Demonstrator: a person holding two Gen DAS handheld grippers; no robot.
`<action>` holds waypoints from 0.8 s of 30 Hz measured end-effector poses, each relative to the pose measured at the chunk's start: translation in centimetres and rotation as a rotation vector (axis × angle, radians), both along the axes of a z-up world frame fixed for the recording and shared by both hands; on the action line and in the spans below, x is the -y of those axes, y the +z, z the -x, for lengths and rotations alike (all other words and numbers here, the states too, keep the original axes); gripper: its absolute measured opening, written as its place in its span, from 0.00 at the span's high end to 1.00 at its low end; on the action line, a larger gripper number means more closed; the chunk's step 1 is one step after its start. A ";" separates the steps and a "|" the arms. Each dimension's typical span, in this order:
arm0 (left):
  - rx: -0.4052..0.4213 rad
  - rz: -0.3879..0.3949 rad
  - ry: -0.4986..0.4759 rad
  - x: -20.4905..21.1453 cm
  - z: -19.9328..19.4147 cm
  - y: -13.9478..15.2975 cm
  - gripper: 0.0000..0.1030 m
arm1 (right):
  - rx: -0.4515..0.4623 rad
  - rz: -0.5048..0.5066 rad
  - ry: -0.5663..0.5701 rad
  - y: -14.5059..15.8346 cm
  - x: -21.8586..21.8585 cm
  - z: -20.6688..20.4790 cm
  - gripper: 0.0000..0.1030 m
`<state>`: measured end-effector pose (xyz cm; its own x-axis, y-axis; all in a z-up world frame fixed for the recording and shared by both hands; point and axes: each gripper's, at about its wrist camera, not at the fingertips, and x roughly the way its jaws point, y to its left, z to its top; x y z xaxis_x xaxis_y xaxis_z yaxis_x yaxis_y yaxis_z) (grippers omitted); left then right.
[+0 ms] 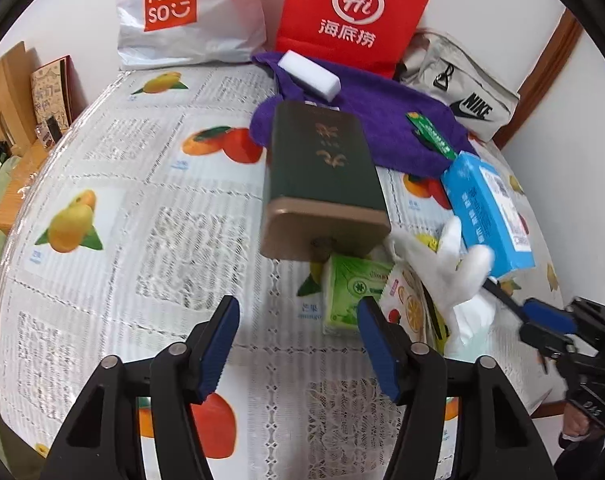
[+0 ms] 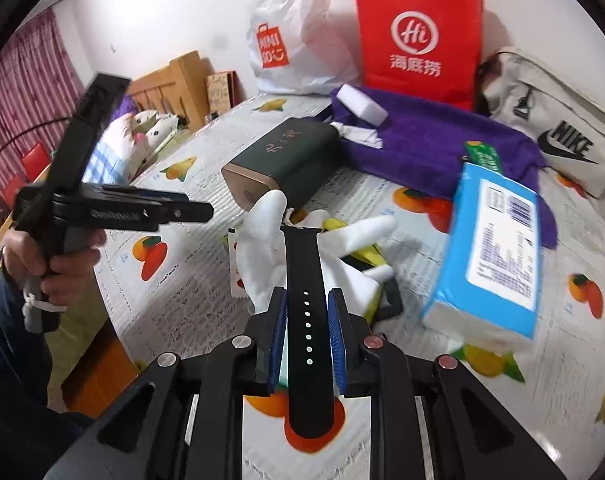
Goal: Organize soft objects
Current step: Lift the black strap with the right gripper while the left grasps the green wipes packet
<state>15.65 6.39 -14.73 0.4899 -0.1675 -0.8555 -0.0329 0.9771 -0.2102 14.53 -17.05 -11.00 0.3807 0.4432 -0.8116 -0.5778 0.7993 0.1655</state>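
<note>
My right gripper (image 2: 306, 300) is shut on a black watch strap (image 2: 304, 264) and holds it over a white glove (image 2: 338, 256) on the table. In the left wrist view the right gripper (image 1: 542, 316) shows at the right with the strap (image 1: 502, 294). My left gripper (image 1: 298, 316) is open and empty, above the cloth near a green tissue pack (image 1: 350, 292). A blue tissue pack (image 2: 490, 256) looks tilted and blurred beside the glove. A purple towel (image 2: 434, 144) lies behind with a white sponge (image 2: 362, 106) on it.
A dark green tin (image 1: 322, 168) lies mid-table. A white Miniso bag (image 1: 182, 12), a red bag (image 1: 350, 12) and a Nike pouch (image 1: 466, 92) stand at the back. A fruit-print sachet (image 1: 406, 304) lies by the glove. The table edge (image 2: 106, 320) falls off left.
</note>
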 end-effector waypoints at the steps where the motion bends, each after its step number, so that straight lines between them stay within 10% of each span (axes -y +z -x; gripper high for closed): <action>1: 0.002 -0.009 -0.002 0.2 0.0 -0.3 0.40 | 0.002 -0.002 -0.009 0.1 0.4 0.3 0.80; 24: 0.024 -0.153 -0.138 7.1 -0.9 -3.1 0.18 | -0.035 -0.037 -0.286 -2.2 9.3 3.1 0.80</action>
